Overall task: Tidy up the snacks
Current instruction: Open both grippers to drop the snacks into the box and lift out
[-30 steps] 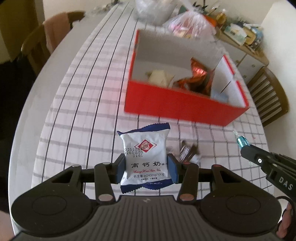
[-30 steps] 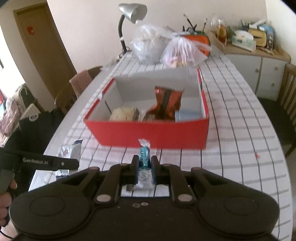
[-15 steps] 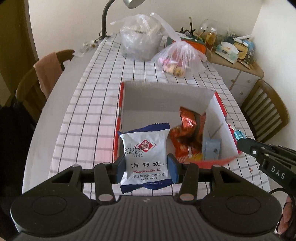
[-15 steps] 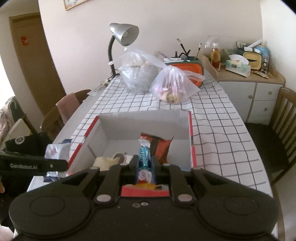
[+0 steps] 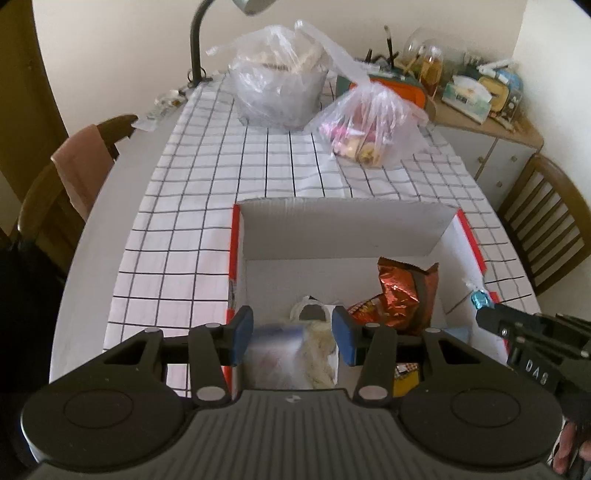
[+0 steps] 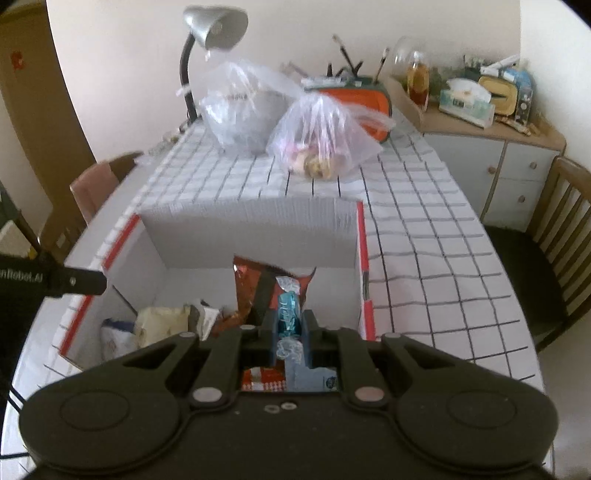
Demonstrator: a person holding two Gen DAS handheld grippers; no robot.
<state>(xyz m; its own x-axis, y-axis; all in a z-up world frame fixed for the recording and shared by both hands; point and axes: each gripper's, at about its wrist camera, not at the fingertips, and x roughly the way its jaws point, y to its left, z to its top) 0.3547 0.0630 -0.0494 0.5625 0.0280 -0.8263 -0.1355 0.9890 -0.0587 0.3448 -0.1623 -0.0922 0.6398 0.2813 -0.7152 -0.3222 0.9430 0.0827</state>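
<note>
Left gripper is held over the near-left part of the red cardboard box. Its jaws are set at a moderate gap. A white-and-blue snack packet is seen low between the blue pads, heavily blurred; a gap is left to the right pad, so no grip is seen. In the right wrist view the left gripper is seen bare at the tip, with the packet down inside the box at its near-left corner.

Right gripper is closed tight on a blue-wrapped candy, held upright with the twisted clear end sticking up past the fingertips. It is positioned over the near-right part of the box. From the left wrist view the same candy is seen at the tip of the right gripper, above the box's right wall.

Already in the box: a red-brown foil bag standing at the middle right, a pale snack pack beside it, and a light-blue packet under the right gripper.

The box is set at the near end of the checked tablecloth. Two clear plastic bags and a desk lamp are placed at the far end
</note>
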